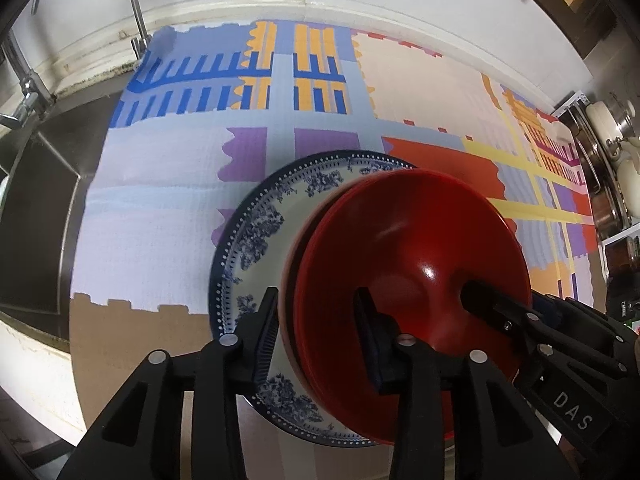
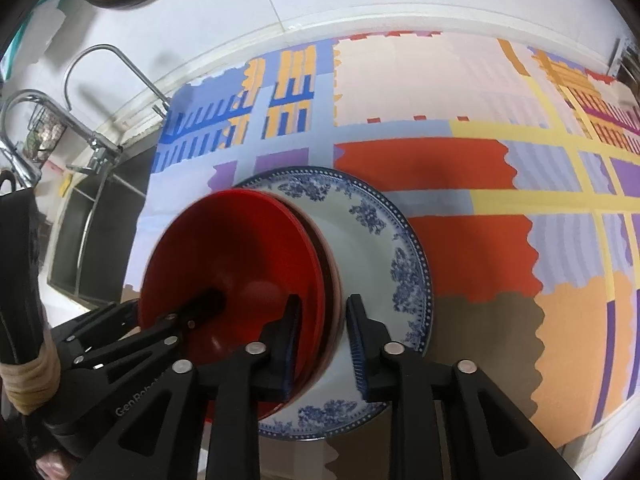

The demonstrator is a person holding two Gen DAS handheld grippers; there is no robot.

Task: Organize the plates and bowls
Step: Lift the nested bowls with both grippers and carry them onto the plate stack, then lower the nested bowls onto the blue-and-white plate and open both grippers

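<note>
Item: red bowls, a nested stack of at least two, rims slightly offset. They sit on the blue-and-white plate, toward the side of it nearest me. The top rim is blurred in both views, so I cannot tell whether the upper bowl is fully seated in the one below.

Item: blue-and-white plate, floral border with a dotted edge, lying flat on the patterned cloth that covers the counter. From the right wrist view the plate shows to the right of the bowls.

Item: my left gripper. Its jaws stand fairly wide and straddle the left wall of the bowls: one finger outside, over the plate, the other inside the top bowl. A gap shows between the outer pad and the bowl wall, so nothing is clamped.

Item: my right gripper. Same arrangement on the opposite wall: one finger inside the bowl, the other outside above the plate, jaws apart with the rims between them and a gap on the outer side. Not gripping.

Each gripper appears in the other's camera, reaching into the bowl from its far side.

Item: steel sink and tap, at the left end of the counter, beside the cloth.

Item: pots with lids, on a rack at the right end.
</note>
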